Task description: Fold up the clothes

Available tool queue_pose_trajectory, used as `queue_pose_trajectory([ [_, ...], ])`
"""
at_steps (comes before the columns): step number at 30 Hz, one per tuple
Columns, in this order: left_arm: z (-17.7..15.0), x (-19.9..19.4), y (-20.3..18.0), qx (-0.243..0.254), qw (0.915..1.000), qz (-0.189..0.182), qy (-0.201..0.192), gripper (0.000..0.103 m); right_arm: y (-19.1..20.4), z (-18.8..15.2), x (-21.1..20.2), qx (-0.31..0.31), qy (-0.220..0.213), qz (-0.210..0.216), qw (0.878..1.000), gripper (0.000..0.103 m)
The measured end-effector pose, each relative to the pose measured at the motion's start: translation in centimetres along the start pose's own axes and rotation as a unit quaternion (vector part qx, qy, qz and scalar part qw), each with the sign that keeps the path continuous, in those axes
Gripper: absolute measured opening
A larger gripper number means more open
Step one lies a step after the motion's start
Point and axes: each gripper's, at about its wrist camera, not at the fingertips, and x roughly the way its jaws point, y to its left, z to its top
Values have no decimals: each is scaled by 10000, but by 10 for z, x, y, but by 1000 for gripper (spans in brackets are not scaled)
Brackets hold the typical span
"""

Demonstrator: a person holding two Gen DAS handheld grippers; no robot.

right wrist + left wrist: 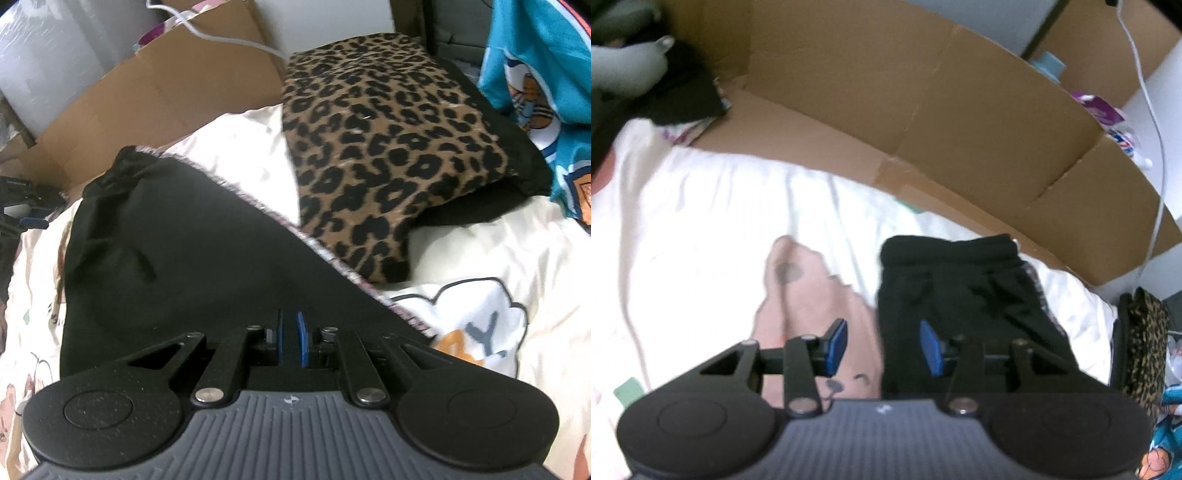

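In the left wrist view we record, from left to right, the white printed bedsheet [701, 221], a pink print patch on it, then the black shorts [960, 295] lying on the bed at about one o'clock from the left gripper [882, 345]. That gripper is released: its blue pads [836, 341] stand apart with nothing between them. A cardboard box [923, 92] runs across twelve o'clock. In the right wrist view we note the black shorts [177, 251] spread from nine to twelve o'clock. The right gripper [291, 339] is clenched, its pads nearly touching; whether cloth is pinched we cannot tell. A leopard-print pillow [388, 147] lies at one o'clock, touching the shorts' trimmed edge.
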Motion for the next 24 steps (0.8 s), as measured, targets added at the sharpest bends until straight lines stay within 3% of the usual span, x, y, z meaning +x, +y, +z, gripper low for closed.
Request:
queue_pose_trajectory([
  [13, -24, 47, 3, 332, 9974, 8, 637, 42, 43, -10, 23, -35, 533, 390, 9978, 10],
  [20, -13, 39, -8, 476, 9977, -429, 241, 42, 50, -16, 33, -175, 717, 415, 9964, 12],
  [24, -11, 43, -10, 468, 9974, -465, 276, 42, 48, -20, 36, -169, 799, 400, 9959, 12],
])
